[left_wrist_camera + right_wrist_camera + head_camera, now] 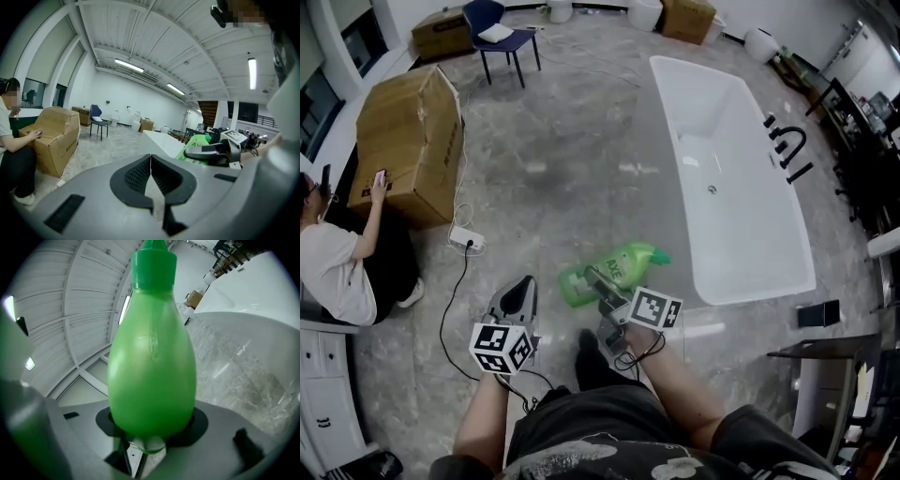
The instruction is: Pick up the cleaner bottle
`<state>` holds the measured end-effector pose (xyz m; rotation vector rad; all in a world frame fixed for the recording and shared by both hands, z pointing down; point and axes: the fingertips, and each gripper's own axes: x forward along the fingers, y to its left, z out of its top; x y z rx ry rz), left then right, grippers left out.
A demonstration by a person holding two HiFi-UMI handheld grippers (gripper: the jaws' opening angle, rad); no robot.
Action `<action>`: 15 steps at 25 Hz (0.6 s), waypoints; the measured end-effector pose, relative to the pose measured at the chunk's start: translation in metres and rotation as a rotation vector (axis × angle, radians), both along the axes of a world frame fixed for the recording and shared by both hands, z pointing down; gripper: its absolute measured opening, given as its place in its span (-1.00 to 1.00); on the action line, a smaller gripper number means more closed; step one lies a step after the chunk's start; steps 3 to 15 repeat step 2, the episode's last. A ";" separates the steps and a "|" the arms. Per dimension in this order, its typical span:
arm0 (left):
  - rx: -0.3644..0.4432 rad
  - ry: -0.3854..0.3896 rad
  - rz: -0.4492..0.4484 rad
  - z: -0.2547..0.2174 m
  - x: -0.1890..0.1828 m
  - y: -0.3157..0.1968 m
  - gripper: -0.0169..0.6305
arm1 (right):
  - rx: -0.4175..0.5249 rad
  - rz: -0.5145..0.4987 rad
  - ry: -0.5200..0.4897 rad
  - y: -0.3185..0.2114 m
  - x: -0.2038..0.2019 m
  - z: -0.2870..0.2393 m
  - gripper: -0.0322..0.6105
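Note:
The green cleaner bottle (pixel 623 267) is held off the floor, lying sideways, with my right gripper (pixel 598 281) shut on its body. In the right gripper view the bottle (pixel 152 366) fills the middle, its cap pointing away, and the jaws of the right gripper (pixel 152 430) clamp its lower end. My left gripper (pixel 520 292) hangs beside it to the left, apart from the bottle. Its jaws (pixel 150 161) are shut with nothing between them. From the left gripper view the bottle (pixel 200 139) and the right gripper (pixel 208 151) show at the right.
A white bathtub (pixel 741 187) with a black faucet (pixel 787 145) stands ahead on the right. A large cardboard box (pixel 408 141) and a seated person (pixel 337 267) are at the left. A power strip (pixel 467 239) and its cable lie on the floor. A blue chair (pixel 502 37) stands far back.

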<state>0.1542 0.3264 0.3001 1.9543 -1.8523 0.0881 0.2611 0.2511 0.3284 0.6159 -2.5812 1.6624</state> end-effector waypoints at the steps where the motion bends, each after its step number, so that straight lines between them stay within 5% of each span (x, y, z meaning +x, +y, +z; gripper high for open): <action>1: -0.002 -0.001 0.009 -0.001 -0.001 0.012 -0.90 | -0.006 0.007 -0.005 0.013 -0.002 -0.002 -0.27; 15: -0.003 -0.002 0.018 -0.002 -0.002 0.025 -0.90 | -0.012 0.014 -0.010 0.027 -0.004 -0.003 -0.27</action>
